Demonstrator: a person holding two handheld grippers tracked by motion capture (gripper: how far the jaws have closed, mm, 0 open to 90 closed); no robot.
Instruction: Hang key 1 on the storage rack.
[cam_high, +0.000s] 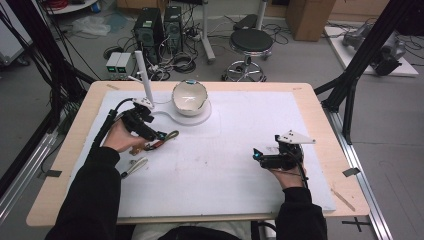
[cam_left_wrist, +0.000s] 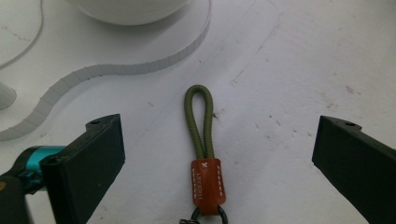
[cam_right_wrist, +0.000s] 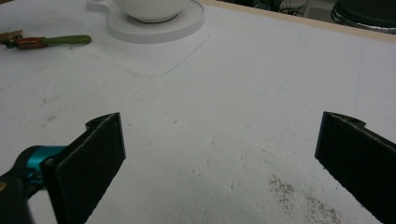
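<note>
High view: the left gripper (cam_high: 159, 134) is sitting left of centre, w/ the person's left hand (cam_high: 121, 137) wrapped around it, pointing toward the frame's right, right at the olive-green cord key strap with a brown leather tab (cam_high: 165, 138), which is lying flat on the white foam table mat (cam_high: 220, 165) just below and left of the white ceramic bowl (cam_high: 189, 97). The bowl is standing on a white round foam base (cam_high: 200, 116) in the upper centre, and a white upright post (cam_high: 145, 77) is rising to its left. A pale flat strap-like item (cam_high: 134, 166) is lying below the left hand; can't tell what it is. The right gripper (cam_high: 259, 156) is resting in the lower right, well apart from the strap, pointing left. Left gripper view: the jaws are standing spread wide, one at lower left, one at lower right, nothing pinched. The strap (cam_left_wrist: 204, 154) is lying between them, apart from both, green loop pointing up-frame, leather tab at bottom centre w/ a dark metal ring (cam_left_wrist: 208, 217) just showing at the bottom edge. The base's curved edge (cam_left_wrist: 140, 67) is running across the upper left. Right gripper view: jaws also spread wide, over bare mat (cam_right_wrist: 219, 140). The strap (cam_right_wrist: 51, 41) is lying far off at upper left, the bowl (cam_right_wrist: 149, 8) on its base (cam_right_wrist: 159, 25) at top centre.
</note>
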